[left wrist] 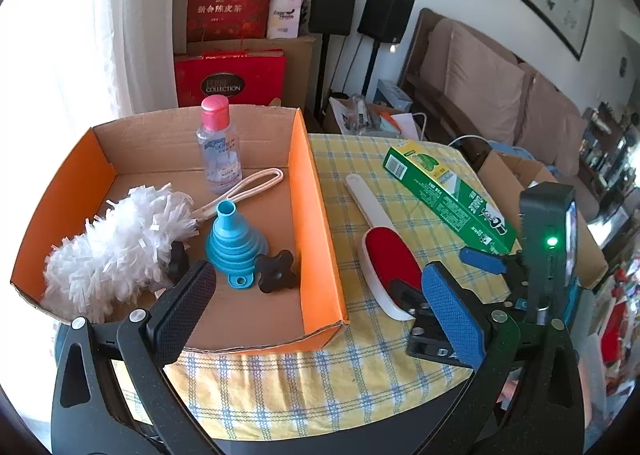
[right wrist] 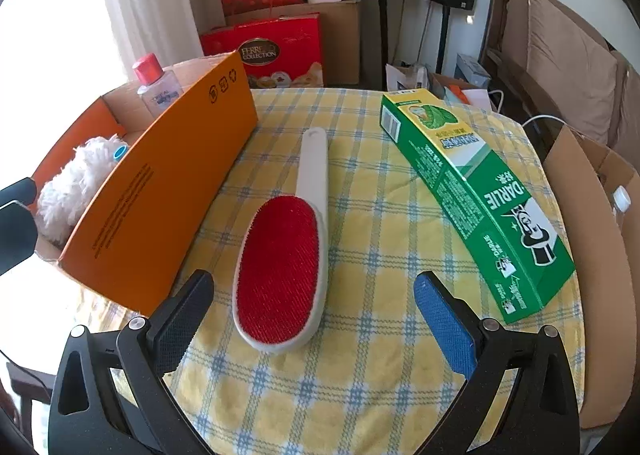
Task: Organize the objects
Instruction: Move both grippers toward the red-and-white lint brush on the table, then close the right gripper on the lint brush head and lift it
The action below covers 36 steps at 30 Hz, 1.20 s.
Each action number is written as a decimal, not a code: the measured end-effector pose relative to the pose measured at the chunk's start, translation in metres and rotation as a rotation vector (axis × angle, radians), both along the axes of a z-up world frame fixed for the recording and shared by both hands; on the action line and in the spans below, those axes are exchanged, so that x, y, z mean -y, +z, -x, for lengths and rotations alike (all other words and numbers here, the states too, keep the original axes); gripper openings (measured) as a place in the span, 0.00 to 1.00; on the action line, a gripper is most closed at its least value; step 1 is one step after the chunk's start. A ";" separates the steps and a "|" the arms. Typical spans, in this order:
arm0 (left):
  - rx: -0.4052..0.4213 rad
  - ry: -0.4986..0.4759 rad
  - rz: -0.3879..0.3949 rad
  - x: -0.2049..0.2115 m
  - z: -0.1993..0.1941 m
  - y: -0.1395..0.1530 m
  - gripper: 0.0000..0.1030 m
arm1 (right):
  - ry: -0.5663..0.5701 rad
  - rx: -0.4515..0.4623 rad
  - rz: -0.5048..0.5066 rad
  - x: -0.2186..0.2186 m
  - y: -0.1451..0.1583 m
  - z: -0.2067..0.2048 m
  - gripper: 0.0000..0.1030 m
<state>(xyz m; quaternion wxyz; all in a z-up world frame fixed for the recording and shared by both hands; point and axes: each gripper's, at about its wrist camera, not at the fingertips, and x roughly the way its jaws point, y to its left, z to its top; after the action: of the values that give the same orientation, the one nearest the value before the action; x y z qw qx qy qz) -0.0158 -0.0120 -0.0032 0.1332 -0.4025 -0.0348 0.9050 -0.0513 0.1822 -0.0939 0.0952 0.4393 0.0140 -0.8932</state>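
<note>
An orange cardboard box (left wrist: 316,215) sits on the left of the yellow checked table. It holds a white duster (left wrist: 116,243), a blue funnel (left wrist: 232,243), a black knob (left wrist: 276,271) and a clear bottle with a pink cap (left wrist: 218,147). A red-and-white lint brush (right wrist: 288,243) and a green toothpaste box (right wrist: 480,191) lie on the cloth right of it. My left gripper (left wrist: 320,291) is open above the box's near right corner. My right gripper (right wrist: 316,307) is open, its fingers either side of the brush head; it also shows in the left wrist view (left wrist: 460,267).
The orange box (right wrist: 160,191) stands close left of the brush. An open cardboard carton (right wrist: 592,247) stands beyond the table's right edge. Red gift bags (left wrist: 232,7), speakers on stands and a sofa (left wrist: 500,95) are behind the table.
</note>
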 end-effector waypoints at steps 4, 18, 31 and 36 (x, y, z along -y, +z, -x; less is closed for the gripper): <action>0.001 0.001 -0.002 0.001 0.000 -0.001 1.00 | 0.014 0.013 -0.019 0.010 -0.008 0.004 0.95; -0.017 -0.013 -0.058 0.004 -0.007 0.012 1.00 | 0.034 0.067 0.037 0.011 -0.017 0.008 0.58; 0.026 -0.170 -0.124 -0.046 -0.023 0.015 0.87 | -0.011 0.076 0.171 -0.041 0.008 -0.022 0.58; 0.054 -0.234 -0.117 -0.074 -0.029 0.007 0.82 | -0.031 0.074 0.198 -0.059 0.012 -0.040 0.58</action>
<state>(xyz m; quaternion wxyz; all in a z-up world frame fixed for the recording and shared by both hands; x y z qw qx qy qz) 0.0130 0.0620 0.0041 0.2599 -0.4197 -0.0438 0.8686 -0.0115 0.2407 -0.0820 0.1246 0.4606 -0.0846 -0.8747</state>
